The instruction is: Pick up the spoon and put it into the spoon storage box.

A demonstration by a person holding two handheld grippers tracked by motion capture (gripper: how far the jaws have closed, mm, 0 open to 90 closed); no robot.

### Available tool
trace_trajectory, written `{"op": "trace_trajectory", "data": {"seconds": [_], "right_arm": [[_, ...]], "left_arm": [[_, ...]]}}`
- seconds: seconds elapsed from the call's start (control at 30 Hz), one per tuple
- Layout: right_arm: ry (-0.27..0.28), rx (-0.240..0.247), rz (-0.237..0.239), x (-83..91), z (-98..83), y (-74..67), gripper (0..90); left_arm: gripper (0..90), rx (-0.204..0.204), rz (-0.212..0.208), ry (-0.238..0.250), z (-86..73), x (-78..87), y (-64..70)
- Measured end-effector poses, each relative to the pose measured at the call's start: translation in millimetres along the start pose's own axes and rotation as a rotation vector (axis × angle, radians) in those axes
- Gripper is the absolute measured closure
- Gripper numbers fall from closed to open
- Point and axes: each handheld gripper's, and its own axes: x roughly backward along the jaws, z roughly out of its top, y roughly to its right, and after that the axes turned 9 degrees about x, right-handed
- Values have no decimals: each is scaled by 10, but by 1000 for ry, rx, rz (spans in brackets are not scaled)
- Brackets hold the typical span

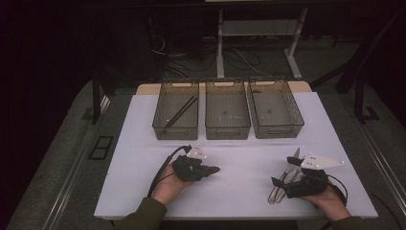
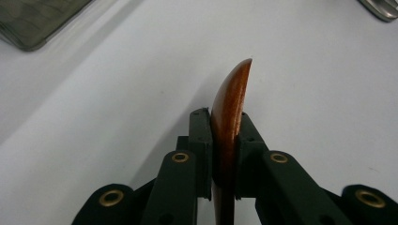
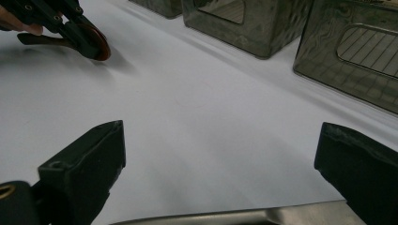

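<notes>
Meanwhile the left gripper [image 2: 224,154] clamps a wooden spoon [image 2: 230,103] edge-on, right gripper [image 3: 220,159] spread wide.

The white table [image 1: 239,143] has a wide bare strip between the two hands; a gripper can pass there without touching anything; the strip in front of the three bins is bare too. At the far edge three mesh bins [image 1: 227,116] stand close side by side and block the way forward; the left bin holds dark chopsticks [image 1: 179,114]; the other two are open from above. Near the right gripper [image 1: 282,184] a group of metal cutlery [image 1: 285,182] lies on the table; it stands in the way of a low move there; the left gripper [image 1: 210,170] with a wooden spoon [image 2: 230,108] clamped in it takes the left part.
</notes>
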Motion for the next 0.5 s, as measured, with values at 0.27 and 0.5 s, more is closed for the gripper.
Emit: {"op": "trace_trajectory", "data": {"seconds": [0.27,0.5], "right_arm": [[2,0,6,-3,1,-5,18],[8,-23,38,-25,-8,29,18]], "left_arm": [[800,7,-8,30,15,63,-8],[800,29,-33,88,40,154,-17]]}}
